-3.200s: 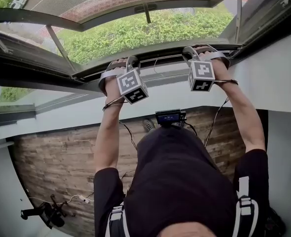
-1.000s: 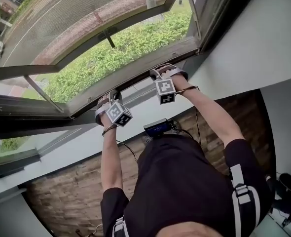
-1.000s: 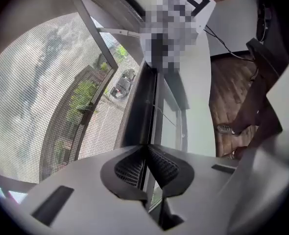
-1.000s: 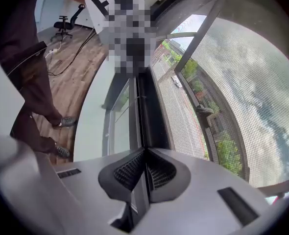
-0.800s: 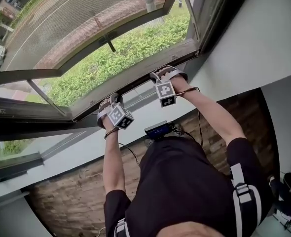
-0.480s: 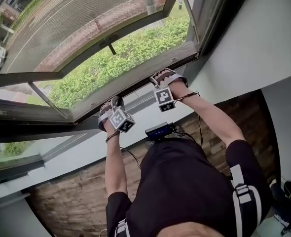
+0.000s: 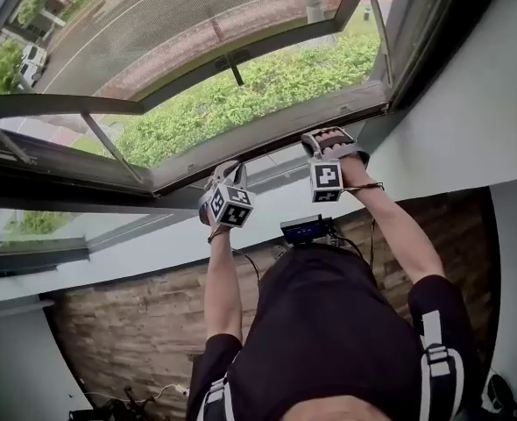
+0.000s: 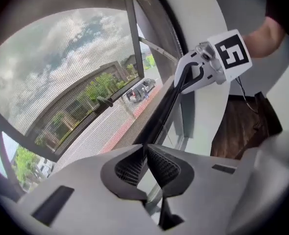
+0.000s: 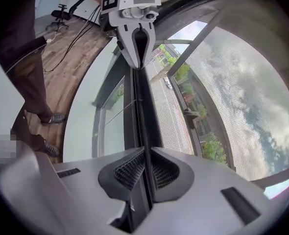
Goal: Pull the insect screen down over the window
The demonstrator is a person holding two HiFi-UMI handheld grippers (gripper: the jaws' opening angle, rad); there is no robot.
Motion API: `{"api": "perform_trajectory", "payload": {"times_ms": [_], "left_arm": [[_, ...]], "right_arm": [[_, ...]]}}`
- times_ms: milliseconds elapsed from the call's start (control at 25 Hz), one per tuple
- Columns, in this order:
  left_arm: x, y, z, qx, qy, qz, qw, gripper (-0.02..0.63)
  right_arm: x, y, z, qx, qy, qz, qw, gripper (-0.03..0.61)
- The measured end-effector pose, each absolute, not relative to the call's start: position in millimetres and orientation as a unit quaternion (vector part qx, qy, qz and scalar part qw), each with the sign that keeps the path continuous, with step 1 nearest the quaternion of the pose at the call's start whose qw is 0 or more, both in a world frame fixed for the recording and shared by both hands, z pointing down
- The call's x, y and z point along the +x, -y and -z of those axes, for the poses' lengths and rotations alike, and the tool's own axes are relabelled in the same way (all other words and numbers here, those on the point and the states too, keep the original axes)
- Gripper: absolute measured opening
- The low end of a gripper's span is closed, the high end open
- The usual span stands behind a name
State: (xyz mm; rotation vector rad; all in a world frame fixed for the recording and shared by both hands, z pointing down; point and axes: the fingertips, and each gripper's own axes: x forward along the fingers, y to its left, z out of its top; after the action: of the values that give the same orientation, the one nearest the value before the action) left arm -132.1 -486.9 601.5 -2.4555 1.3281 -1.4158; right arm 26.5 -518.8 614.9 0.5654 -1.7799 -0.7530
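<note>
Insect screen [image 7: 153,24] across window [image 7: 267,137]; wood floor [image 7: 127,323] below.

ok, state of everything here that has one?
Screen: pulled down, mesh across the opening.
Bar: at the bottom of the opening, clamped.
Sash: swung open outward.
Right gripper: jaws shut on the bar.
Left gripper: jaws shut, tips at the bar; can't tell if it pinches it.
</note>
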Motion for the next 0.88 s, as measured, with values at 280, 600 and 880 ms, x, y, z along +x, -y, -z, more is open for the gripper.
{"api": "perform_trajectory", "payload": {"times_ms": [280,600,880], "left_arm": [[-111.4,439.6,-561.2,-0.828,-0.496,0.212,-0.153,0.029],[-148.1,334.5,-495.8,-0.802,-0.561,-0.026,-0.204,0.029],[-184.1,281.5,-455.9,-0.806,-0.531,-0.168,-0.200,0.029]], "right_arm": [[34.9,485.5,-589.1,0.266,0.842,0.191,0.429,0.025],[24.9,445.3,-569.7,0.258,0.918,0.073,0.291,0.023],[47.7,378.3,-556.0,0.325,0.921,-0.029,0.215,0.023]]}}
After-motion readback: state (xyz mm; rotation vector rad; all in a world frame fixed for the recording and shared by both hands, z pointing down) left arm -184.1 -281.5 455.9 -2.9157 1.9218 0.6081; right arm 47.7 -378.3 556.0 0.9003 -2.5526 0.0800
